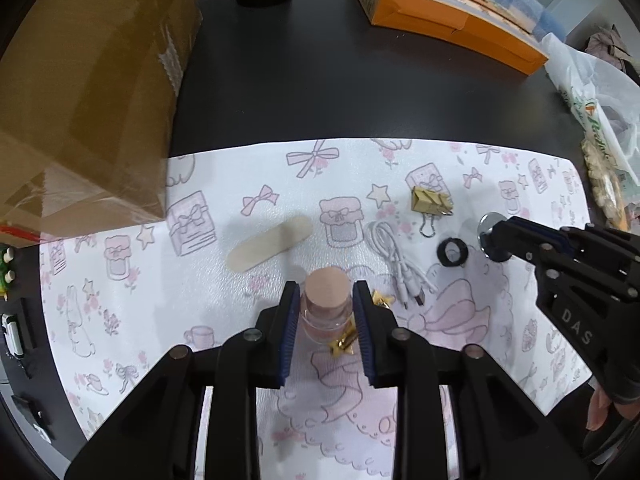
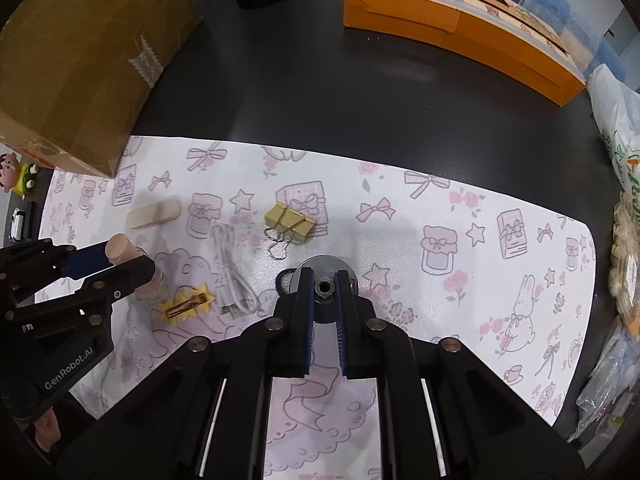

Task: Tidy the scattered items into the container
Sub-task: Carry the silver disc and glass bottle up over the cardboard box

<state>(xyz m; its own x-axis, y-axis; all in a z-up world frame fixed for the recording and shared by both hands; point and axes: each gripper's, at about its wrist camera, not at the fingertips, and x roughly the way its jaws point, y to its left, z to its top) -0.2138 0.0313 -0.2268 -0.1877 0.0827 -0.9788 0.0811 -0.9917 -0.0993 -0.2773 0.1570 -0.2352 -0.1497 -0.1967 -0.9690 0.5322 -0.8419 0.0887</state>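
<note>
Gripping, left: the left gripper (image 1: 326,304) has its blue-padded fingers (image 1: 290,320) closed against the sides of a small glass bottle (image 1: 325,314) with a pale cork top, lower centre of the left wrist view; whether the bottle is off the mat I cannot tell.
Gripping, right: the right gripper (image 2: 324,286) has its fingers narrowed onto a round silver metal disc (image 2: 325,266) with a central hole, centre of the right wrist view.
Mat: a white patterned mat (image 1: 400,360) covers the near part of the dark surface (image 1: 360,80).
Loose items: a wooden stick (image 1: 270,248), a coiled white cable (image 1: 394,256), a gold binder clip (image 1: 430,200), a black ring (image 1: 453,253) and a yellow star hair clip (image 2: 188,306) lie on the mat.
Containers: a brown cardboard box (image 1: 92,92) fills the upper left; an orange box (image 1: 452,16) sits at the upper right.
</note>
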